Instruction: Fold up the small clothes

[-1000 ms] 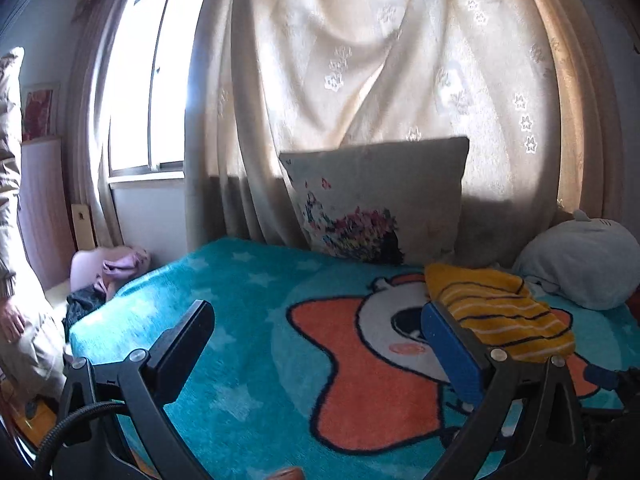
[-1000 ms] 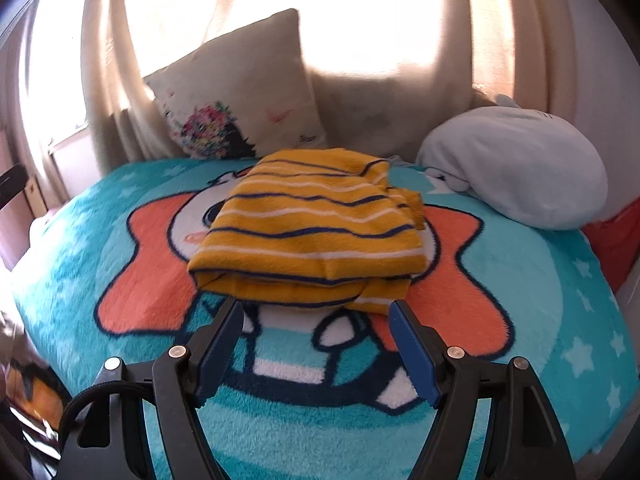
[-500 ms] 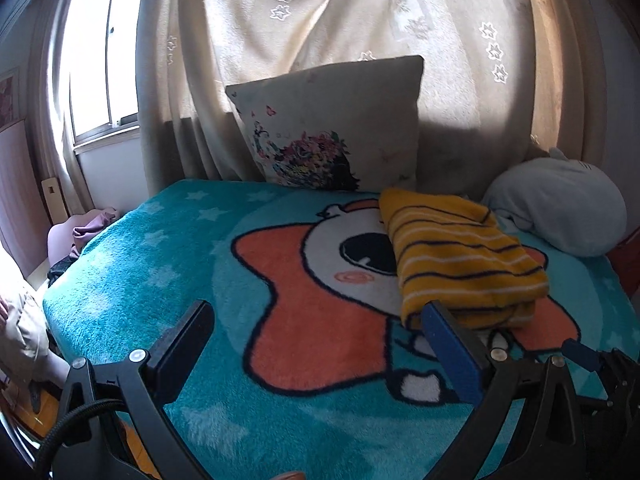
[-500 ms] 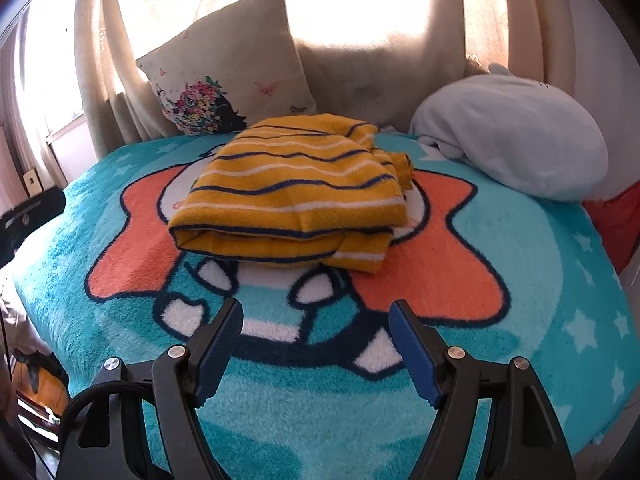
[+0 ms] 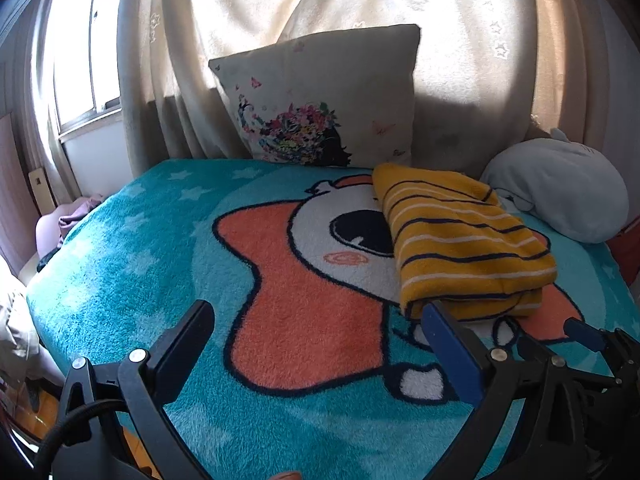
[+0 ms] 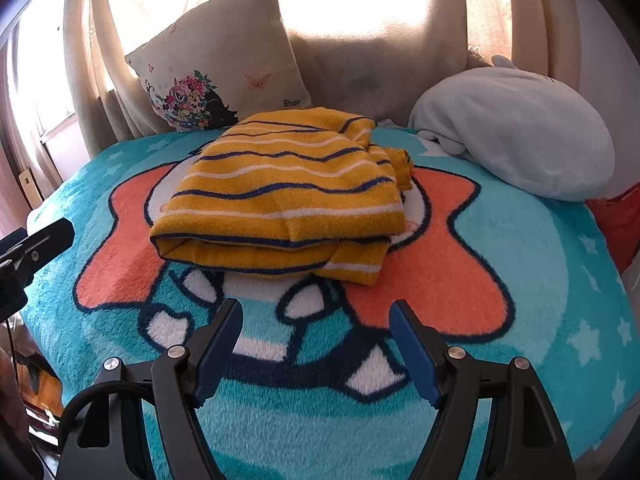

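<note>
A yellow garment with navy and white stripes (image 6: 288,196) lies folded in a thick stack on the teal cartoon blanket (image 6: 500,320). In the left wrist view the garment (image 5: 460,240) sits to the right of centre. My right gripper (image 6: 316,320) is open and empty, held just in front of the stack's near edge. My left gripper (image 5: 316,324) is open and empty, to the left of the garment; its right finger is near the stack's near left corner. The left gripper's tip also shows at the left edge of the right wrist view (image 6: 44,240).
A floral cushion (image 5: 320,100) leans on the curtain (image 5: 360,8) at the back. A pale blue plush pillow (image 6: 516,128) lies at the back right. Something red (image 6: 616,220) sits at the bed's right edge. A pink-purple bundle (image 5: 68,220) lies off the left side.
Both grippers have drawn back and lowered toward the bed's front edge; the left one also turned right, bringing the folded garment into fuller view. The garment has not moved.
</note>
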Demonstrator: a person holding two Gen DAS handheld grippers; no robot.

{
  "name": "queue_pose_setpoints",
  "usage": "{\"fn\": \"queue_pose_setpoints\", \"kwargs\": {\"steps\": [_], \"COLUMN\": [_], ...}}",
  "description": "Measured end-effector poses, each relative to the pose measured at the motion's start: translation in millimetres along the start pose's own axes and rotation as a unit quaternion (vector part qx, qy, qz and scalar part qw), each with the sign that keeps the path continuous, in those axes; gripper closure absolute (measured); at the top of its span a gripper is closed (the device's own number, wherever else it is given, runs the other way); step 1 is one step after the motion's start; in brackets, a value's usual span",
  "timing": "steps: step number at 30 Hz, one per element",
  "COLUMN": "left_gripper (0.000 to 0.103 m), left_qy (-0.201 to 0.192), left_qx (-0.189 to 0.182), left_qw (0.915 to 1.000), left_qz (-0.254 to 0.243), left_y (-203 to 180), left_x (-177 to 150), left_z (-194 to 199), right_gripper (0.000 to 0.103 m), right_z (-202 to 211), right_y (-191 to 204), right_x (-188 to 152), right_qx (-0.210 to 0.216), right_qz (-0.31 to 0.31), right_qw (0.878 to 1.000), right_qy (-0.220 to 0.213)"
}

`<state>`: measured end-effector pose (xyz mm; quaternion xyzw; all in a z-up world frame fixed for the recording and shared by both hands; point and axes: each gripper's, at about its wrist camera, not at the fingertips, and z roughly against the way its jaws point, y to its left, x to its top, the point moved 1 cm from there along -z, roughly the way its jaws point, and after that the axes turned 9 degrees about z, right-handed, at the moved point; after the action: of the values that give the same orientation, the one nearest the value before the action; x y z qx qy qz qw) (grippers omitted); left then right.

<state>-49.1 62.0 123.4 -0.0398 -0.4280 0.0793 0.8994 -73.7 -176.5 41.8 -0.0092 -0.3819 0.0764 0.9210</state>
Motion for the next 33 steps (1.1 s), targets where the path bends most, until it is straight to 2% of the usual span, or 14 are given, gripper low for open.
{"fn": "queue_pose_setpoints", "kwargs": {"steps": [8, 12, 23, 33], "left_gripper": [0.000, 0.000, 0.000, 0.000], "left_qy": [-0.010, 0.007, 0.014, 0.022], "left_qx": [0.026, 0.024, 0.015, 0.006], "left_qw": [0.9994, 0.9994, 0.9998, 0.9997], "left_qz": [0.019, 0.022, 0.003, 0.004], "left_y": [8.0, 6.7, -5.9, -6.5], "left_x": [7.3, 5.5, -0.8, -2.4], "left_z": [-6.7, -14.0, -16.3, -18.8], "right_gripper": [0.021, 0.021, 0.021, 0.020], "right_z": [-5.5, -5.6, -8.2, -15.5], "right_y": [-1.4, 3.9, 0.1, 4.5], "right_x": [6.3, 8.8, 6.1, 11.3], "right_qx": [0.019, 0.013, 0.007, -0.009], "right_qz": [0.013, 0.024, 0.010, 0.024], "right_qw": [1.000, 1.000, 1.000, 1.000], "right_qy": [-0.011, -0.015, -0.005, 0.013]}}
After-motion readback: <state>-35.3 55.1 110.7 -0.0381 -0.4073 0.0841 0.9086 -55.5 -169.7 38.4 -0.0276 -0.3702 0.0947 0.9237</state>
